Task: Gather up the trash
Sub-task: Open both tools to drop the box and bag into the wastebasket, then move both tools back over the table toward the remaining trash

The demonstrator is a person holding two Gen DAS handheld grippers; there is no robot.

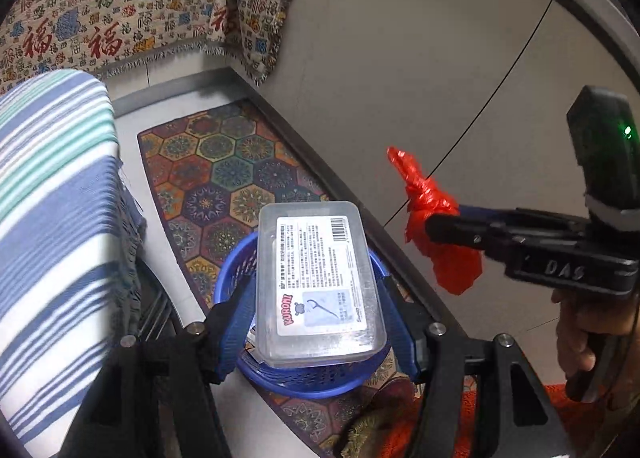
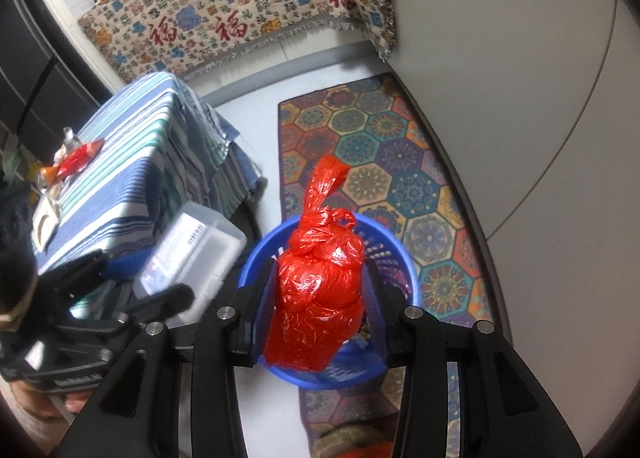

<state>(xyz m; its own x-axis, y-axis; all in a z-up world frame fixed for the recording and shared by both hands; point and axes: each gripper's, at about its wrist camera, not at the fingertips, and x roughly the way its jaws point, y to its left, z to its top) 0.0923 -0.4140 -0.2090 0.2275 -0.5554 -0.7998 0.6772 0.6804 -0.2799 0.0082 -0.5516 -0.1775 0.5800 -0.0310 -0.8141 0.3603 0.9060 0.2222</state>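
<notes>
A clear plastic box [image 1: 318,282] with a white label sits between the blue pads of my left gripper [image 1: 318,298], which is shut on its long sides. The box hangs over a blue mesh basket [image 1: 304,382] on the floor. My right gripper [image 2: 320,298] is shut on a knotted red plastic bag [image 2: 320,298], held above the same blue basket [image 2: 394,258]. In the left wrist view the red bag [image 1: 436,225] and the right gripper [image 1: 448,223] show at the right. In the right wrist view the clear box [image 2: 192,262] and the left gripper [image 2: 144,274] appear at the left, blurred.
The basket stands on a hexagon-patterned rug [image 2: 384,161] along a pale wall [image 1: 400,57]. A table with a striped blue cloth [image 2: 132,169] stands to the left, with wrappers [image 2: 76,157] on it. A patterned throw [image 2: 224,9] hangs behind. A hand [image 1: 580,342] grips the right tool.
</notes>
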